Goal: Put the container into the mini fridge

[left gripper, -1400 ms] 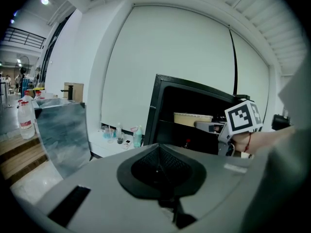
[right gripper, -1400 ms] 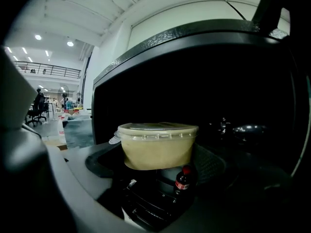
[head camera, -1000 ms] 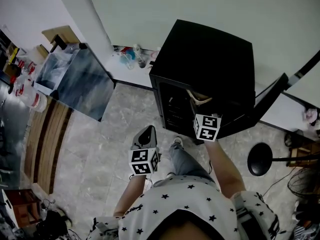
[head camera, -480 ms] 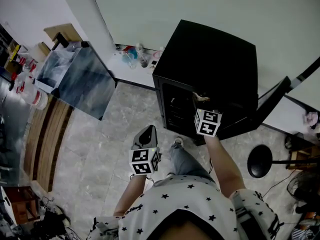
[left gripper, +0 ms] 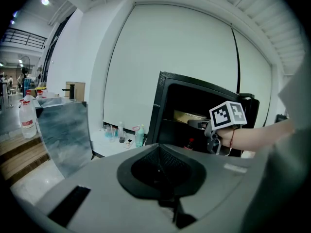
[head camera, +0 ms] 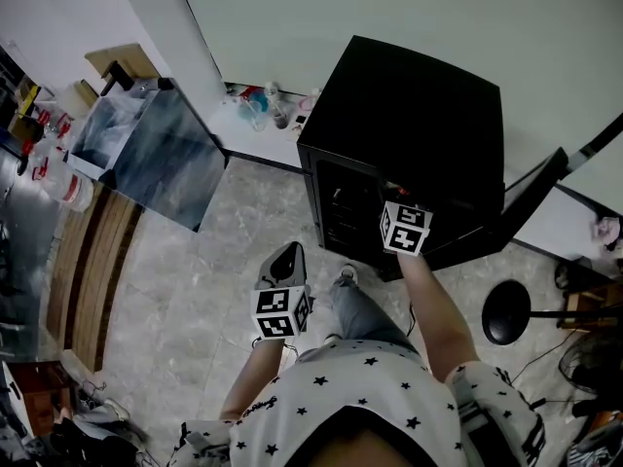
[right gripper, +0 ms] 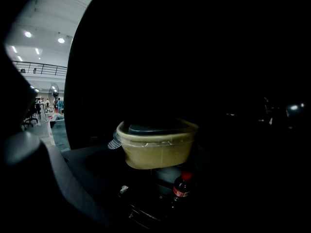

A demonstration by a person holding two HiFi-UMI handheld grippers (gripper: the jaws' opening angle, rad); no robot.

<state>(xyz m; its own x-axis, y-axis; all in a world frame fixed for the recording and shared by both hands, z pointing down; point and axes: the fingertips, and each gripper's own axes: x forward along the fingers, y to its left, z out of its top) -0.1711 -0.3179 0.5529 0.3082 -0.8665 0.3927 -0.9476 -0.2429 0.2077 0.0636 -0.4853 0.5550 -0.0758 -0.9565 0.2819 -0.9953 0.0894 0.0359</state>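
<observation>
The black mini fridge [head camera: 409, 125] stands on the floor with its door [head camera: 531, 197] swung open to the right. My right gripper [head camera: 397, 204] reaches into the fridge's upper part, and only its marker cube shows in the head view. It is shut on a beige container [right gripper: 155, 147] with a clear lid, held inside the dark cabinet above a red-capped cola bottle [right gripper: 182, 186]. In the left gripper view the container [left gripper: 188, 116] shows at shelf height. My left gripper [head camera: 285, 259] hangs shut and empty over the floor, left of the fridge.
A grey glass-topped table [head camera: 146, 159] stands to the left. Small bottles [head camera: 268, 110] sit on a white ledge beside the fridge. A round black stand base [head camera: 506, 309] lies at the right. The person's leg and shoe [head camera: 346, 280] are just before the fridge.
My right gripper has pushed deeper into the fridge with the container, which no longer shows in the head view. The left gripper has stayed where it was.
</observation>
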